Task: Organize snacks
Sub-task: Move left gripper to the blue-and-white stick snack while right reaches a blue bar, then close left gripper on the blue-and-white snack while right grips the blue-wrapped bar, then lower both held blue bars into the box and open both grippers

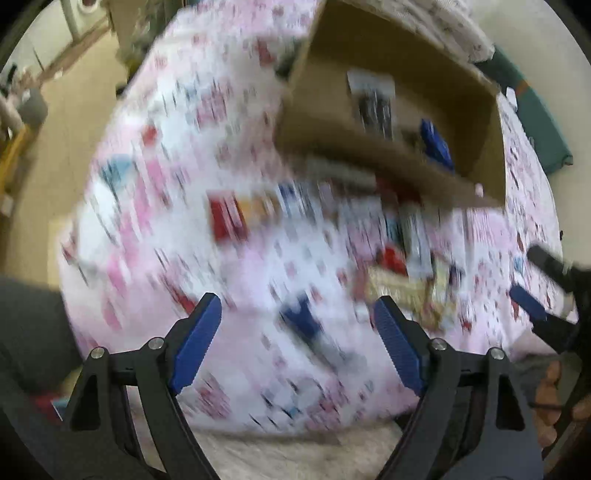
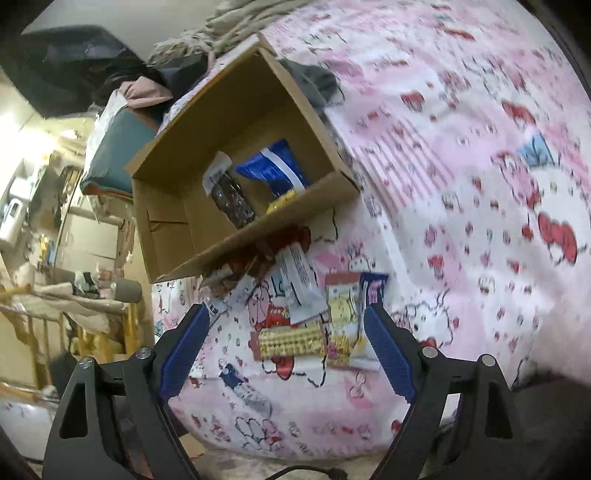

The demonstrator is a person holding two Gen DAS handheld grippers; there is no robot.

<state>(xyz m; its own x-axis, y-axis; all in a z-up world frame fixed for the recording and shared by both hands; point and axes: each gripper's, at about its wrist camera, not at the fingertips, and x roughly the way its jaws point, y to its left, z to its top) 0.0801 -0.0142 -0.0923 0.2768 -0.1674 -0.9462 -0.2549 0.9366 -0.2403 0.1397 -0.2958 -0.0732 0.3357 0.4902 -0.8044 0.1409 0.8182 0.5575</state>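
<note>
A brown cardboard box (image 2: 173, 206) stands open on the pink patterned bed. Inside it lie a blue snack bag (image 2: 275, 168) and a clear bag of dark snacks (image 2: 231, 195). In front of the box several loose packets lie on the sheet: a white wrapper (image 2: 301, 280), a yellow packet (image 2: 343, 317) and a waffle-pattern packet (image 2: 291, 341). My right gripper (image 2: 286, 323) is open and empty, hovering just before these packets. The left wrist view is blurred; it shows the box (image 1: 369, 147) and a red packet (image 1: 227, 219). My left gripper (image 1: 297, 314) is open and empty above the sheet.
The bed sheet (image 2: 461, 166) stretches to the right. A teal cushion (image 2: 110, 158) and piled clothes (image 2: 236, 22) lie behind the box. Wooden furniture and clutter (image 2: 55, 295) stand off the bed's left side. The other gripper (image 1: 546, 291) shows at the left view's right edge.
</note>
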